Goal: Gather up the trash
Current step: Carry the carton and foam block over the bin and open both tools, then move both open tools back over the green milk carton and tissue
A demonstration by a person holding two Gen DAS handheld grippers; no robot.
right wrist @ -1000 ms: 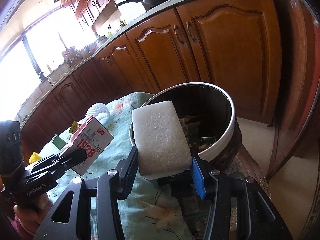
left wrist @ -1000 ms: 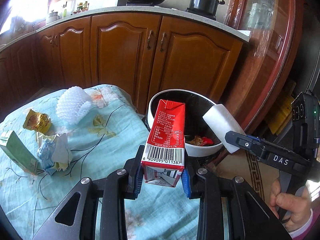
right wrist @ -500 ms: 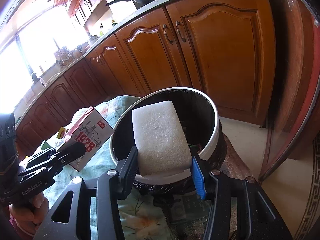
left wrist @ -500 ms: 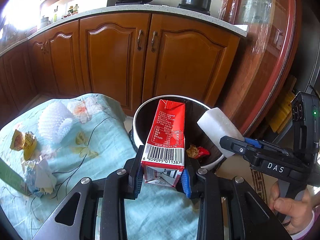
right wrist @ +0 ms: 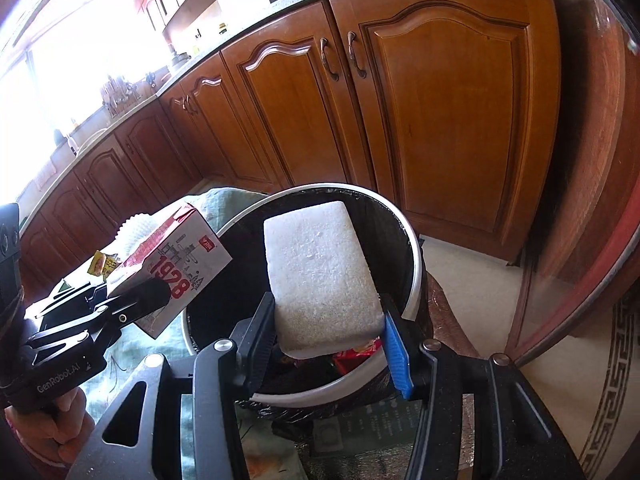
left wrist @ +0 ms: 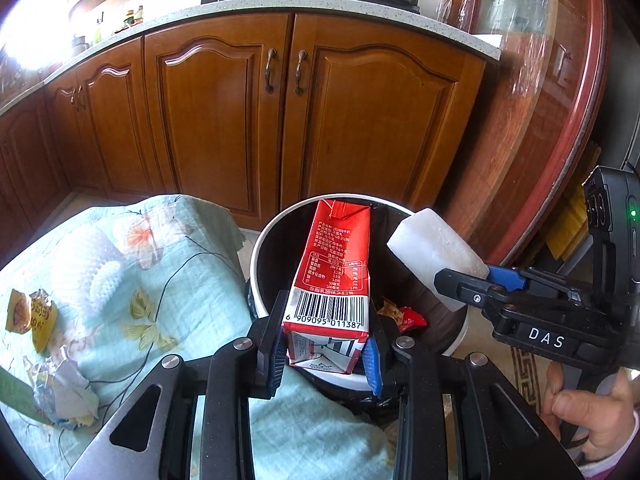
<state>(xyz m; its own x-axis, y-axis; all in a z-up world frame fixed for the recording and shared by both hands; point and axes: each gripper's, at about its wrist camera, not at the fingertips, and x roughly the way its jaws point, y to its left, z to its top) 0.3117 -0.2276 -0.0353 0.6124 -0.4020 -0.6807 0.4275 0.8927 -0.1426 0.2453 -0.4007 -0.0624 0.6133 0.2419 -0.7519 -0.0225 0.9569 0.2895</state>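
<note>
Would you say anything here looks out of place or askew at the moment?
Mostly the trash on the floral cloth: a yellow wrapper and crumpled paper lie loose beside the bin. The red carton and white foam block are held over it, tilted.

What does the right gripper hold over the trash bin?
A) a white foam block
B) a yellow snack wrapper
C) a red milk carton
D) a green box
A: the right gripper is shut on the white foam block, above the opening of the trash bin; the red milk carton sits in the left gripper.
</note>
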